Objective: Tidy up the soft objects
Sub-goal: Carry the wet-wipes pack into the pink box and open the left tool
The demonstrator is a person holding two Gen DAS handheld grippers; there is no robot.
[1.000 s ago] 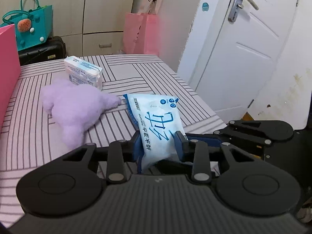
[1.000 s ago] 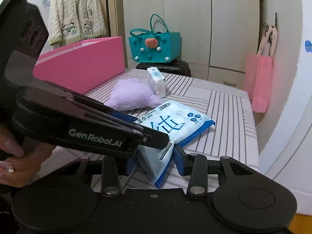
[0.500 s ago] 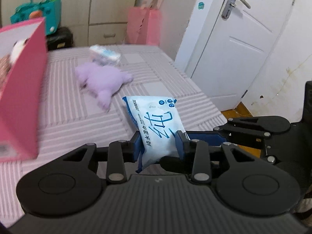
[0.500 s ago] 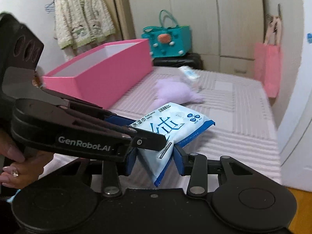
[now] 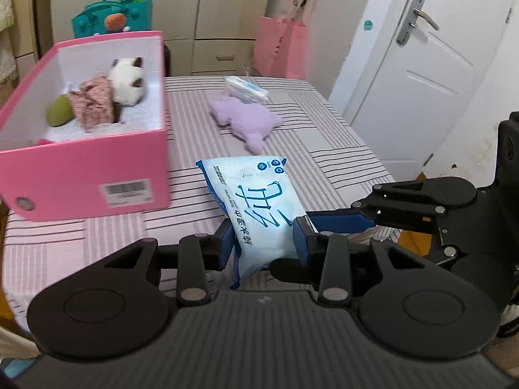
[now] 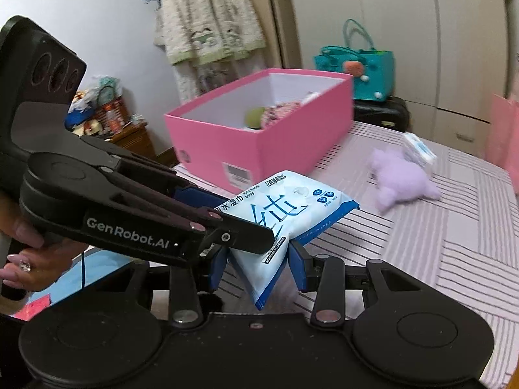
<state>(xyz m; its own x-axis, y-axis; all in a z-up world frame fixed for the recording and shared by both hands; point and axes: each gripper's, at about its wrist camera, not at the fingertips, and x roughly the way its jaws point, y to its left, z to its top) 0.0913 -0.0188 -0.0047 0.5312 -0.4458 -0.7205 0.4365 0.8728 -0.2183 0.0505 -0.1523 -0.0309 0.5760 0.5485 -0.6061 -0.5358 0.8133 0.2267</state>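
A white and blue wet wipes pack (image 5: 256, 207) is held in the air above the striped bed by both grippers. My left gripper (image 5: 263, 243) is shut on its near end. My right gripper (image 6: 258, 264) is shut on the same pack (image 6: 285, 214) from the other side. An open pink box (image 5: 84, 162) stands on the left of the bed, with a plush cat, a patterned cloth and a green soft thing inside. A purple plush toy (image 5: 246, 120) lies on the bed beyond the pack, with a small tissue pack (image 5: 246, 87) behind it.
The pink box (image 6: 259, 136) also shows in the right wrist view, left of the purple plush (image 6: 402, 181). A teal bag (image 5: 112, 16) and a pink bag (image 5: 280, 48) stand behind the bed. A white door (image 5: 421, 74) is on the right.
Both grippers have lifted the wipes pack off the bed and swung left and back. The pink box has come into full view, with its contents showing.
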